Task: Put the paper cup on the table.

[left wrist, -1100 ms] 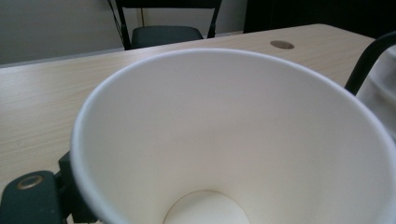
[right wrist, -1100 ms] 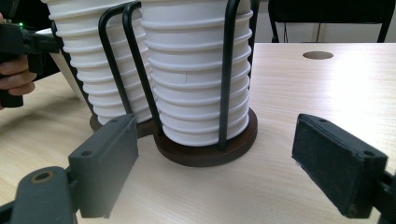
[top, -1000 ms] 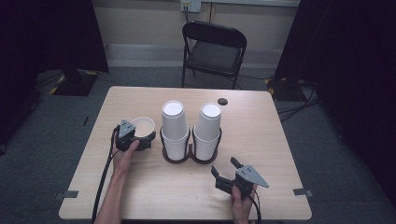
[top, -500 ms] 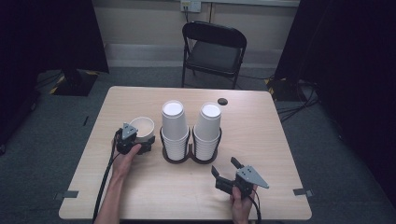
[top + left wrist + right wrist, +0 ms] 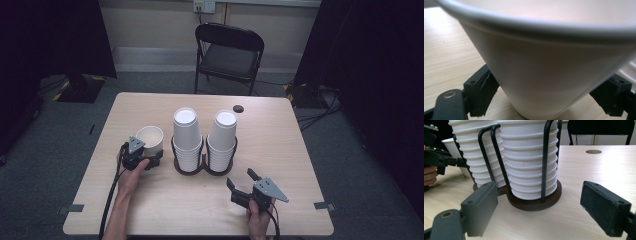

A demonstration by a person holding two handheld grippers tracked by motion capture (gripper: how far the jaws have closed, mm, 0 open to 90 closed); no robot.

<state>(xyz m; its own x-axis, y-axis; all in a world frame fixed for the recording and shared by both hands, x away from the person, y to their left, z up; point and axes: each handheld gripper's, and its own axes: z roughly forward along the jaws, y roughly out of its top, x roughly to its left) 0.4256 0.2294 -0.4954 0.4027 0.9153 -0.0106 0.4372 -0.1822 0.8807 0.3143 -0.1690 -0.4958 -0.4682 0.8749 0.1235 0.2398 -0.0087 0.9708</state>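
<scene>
Left gripper point(image 5: 150, 161) just closed, clamping the base of a white paper cup point(image 5: 149, 139), right gripper point(image 5: 241, 182) gaping wide near the cup rack point(image 5: 202, 167)

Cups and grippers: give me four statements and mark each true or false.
1. The left gripper has its jaws around the lone cup. True; they have just been closing on it.
2. The lone cup lies on its side. False; it stands upright, mouth up.
3. The right gripper holds a cup. False; its jaws are open and empty.
4. Two cup stacks stand upside down in a black wire holder. True.
</scene>
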